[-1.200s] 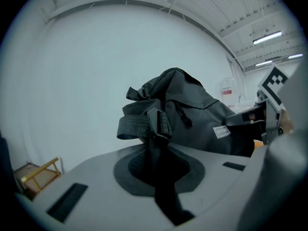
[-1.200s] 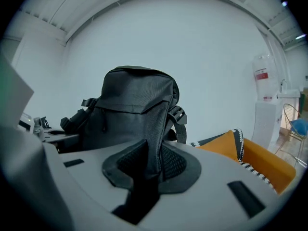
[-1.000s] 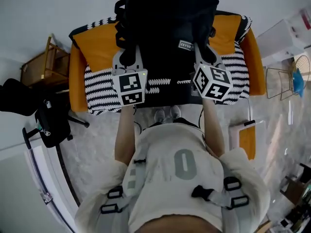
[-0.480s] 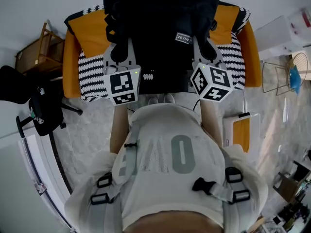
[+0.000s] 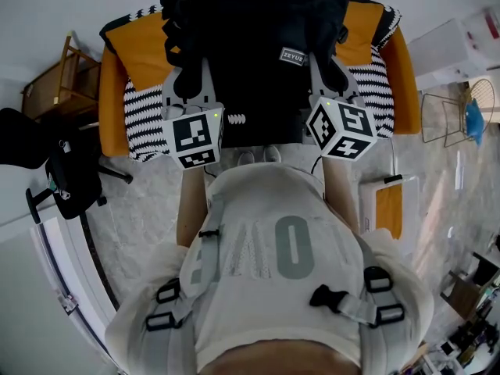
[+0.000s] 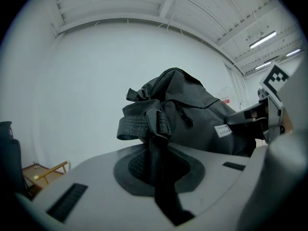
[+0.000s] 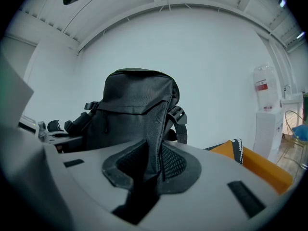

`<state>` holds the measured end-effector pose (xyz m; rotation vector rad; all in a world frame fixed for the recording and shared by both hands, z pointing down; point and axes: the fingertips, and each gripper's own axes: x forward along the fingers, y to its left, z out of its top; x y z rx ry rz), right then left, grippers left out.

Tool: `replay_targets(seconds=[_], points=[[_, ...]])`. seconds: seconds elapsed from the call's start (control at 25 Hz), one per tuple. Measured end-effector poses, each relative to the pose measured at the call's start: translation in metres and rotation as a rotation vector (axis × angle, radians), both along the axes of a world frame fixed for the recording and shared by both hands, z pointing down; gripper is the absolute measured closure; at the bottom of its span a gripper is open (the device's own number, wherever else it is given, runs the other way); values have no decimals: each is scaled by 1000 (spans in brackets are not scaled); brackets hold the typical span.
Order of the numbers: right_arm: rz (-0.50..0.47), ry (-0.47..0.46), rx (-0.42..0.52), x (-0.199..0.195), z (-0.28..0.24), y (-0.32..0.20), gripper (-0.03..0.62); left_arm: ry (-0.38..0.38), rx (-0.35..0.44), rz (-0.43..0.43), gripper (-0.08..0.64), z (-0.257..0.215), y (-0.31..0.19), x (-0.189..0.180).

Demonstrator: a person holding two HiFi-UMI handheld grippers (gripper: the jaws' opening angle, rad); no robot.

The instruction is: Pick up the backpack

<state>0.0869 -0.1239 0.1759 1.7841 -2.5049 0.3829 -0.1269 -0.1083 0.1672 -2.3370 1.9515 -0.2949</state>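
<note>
Head view: black backpack (image 5: 258, 45) stands upright ahead of the person, over the orange seat (image 5: 137, 49) and its striped cushion (image 5: 144, 123). At the pack's left flank sits the left gripper (image 5: 187, 73), and at its right flank the right gripper (image 5: 326, 69). Both point forward into the pack, roughly level and equally near. Whether the base touches the seat: cannot tell, the pack's own bulk hides it.

Left gripper view: jaws pressed almost together, pinching a black webbing strap (image 6: 156, 148) that runs up to the pack. Pack body lies ahead and to the right of this gripper.

Right gripper view: jaws closed partway, clamped on a fold of the pack's side fabric (image 7: 151, 143). Pack body rises ahead and slightly left; the seat's orange arm shows lower right.

Judgement: pack sits between the two grips, long axis vertical. The lift needs both hands rising evenly, or the pack tips toward the lower side.
</note>
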Motion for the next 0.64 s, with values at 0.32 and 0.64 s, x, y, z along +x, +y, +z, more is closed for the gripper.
replay_targets(seconds=[0.32, 0.64], points=[[15, -4, -13, 3, 3, -1, 502, -2, -8, 18, 523, 1, -4, 2], [24, -4, -11, 3, 5, -6, 502, 5, -4, 29, 523, 3, -11, 1]])
